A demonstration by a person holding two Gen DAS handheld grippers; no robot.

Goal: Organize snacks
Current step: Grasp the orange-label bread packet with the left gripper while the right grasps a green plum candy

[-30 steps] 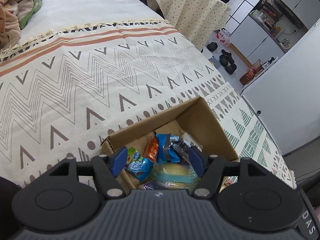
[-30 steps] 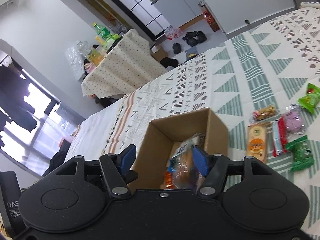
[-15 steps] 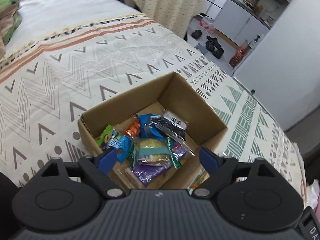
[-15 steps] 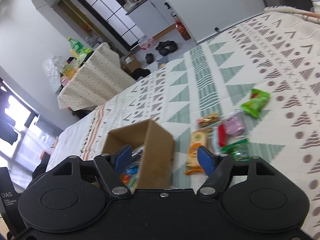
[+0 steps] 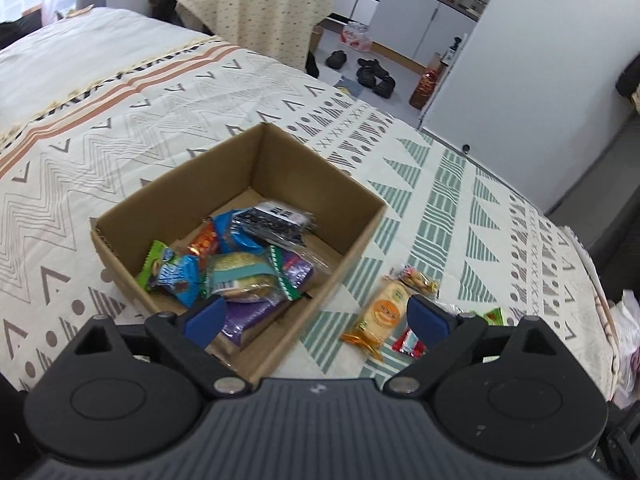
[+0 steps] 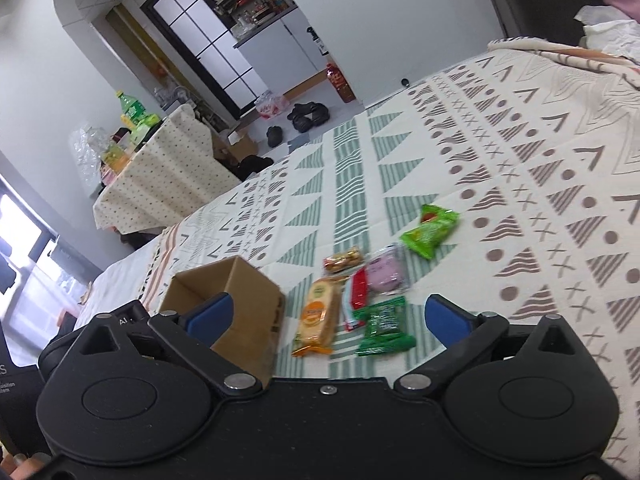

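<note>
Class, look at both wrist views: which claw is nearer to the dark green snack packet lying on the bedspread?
Right. The right claw, opening and empty, frames the dark green packet just ahead. The left claw, also opening and empty, sits over the box corner, with only a green scrap visible past its right finger.

Bright daylight indoors, with strong fisheye bending in both views.

Soft, even light fills the room. In the right wrist view a window [image 6: 24, 236] at the left edge is blown out to white, and the snack packets [image 6: 360, 304] on the bedspread [image 6: 520, 152] look slightly smeared by motion blur. The left wrist view is sharper: the packets inside the cardboard box [image 5: 280, 168] show small glints on their foil, and the box walls throw only a faint shadow inside. Straight lines of walls and cabinets curve near the edges, and the corners go dark.
</note>
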